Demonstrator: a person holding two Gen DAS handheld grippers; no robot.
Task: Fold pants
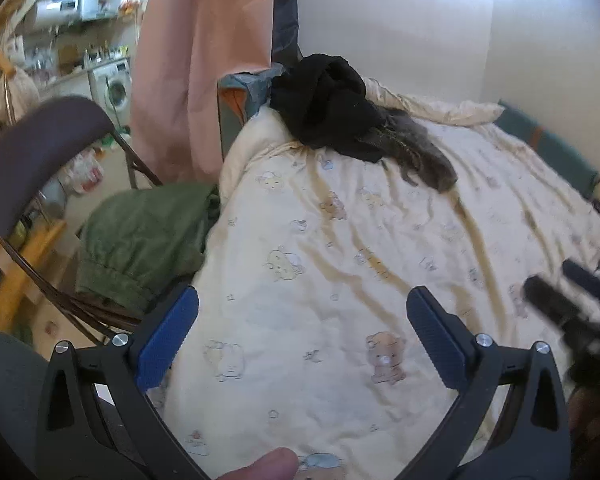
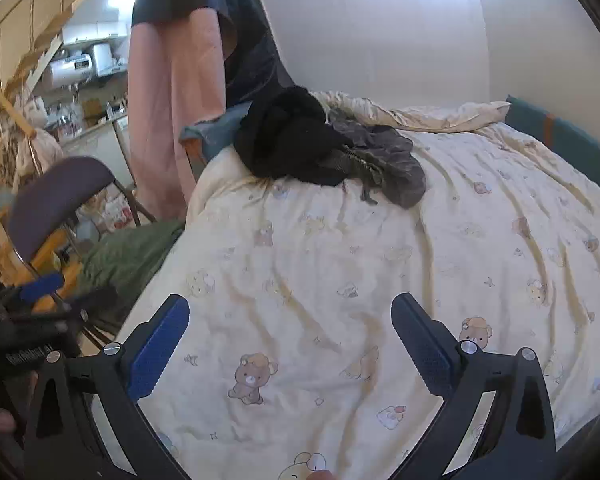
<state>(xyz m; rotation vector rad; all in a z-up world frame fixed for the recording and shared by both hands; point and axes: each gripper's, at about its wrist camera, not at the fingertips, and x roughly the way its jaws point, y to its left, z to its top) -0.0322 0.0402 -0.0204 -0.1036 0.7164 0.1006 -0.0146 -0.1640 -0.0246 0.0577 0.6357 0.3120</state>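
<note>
- Two hand-held grippers hang above a bed covered by a cream quilt printed with small bears.
- Left hand-held gripper: blue-padded jaws spread wide with nothing between them; only quilt shows in the gap. A fingertip shows at the bottom edge of its view.
- Right hand-held gripper: jaws likewise wide apart and empty, over bare quilt.
- Each gripper appears blurred at the edge of the other's view, left beside right.
- Pants: a dark heap lies at the far left corner of the bed, a black garment bunched on top and a grey one touching it and trailing right. Which piece is pants cannot be told.
- Green garment: crumpled on the seat of a folding chair, just beside the bed's left edge.
- Pink cloth hangs behind the chair.
- Both grippers are well apart from the dark heap.
</note>
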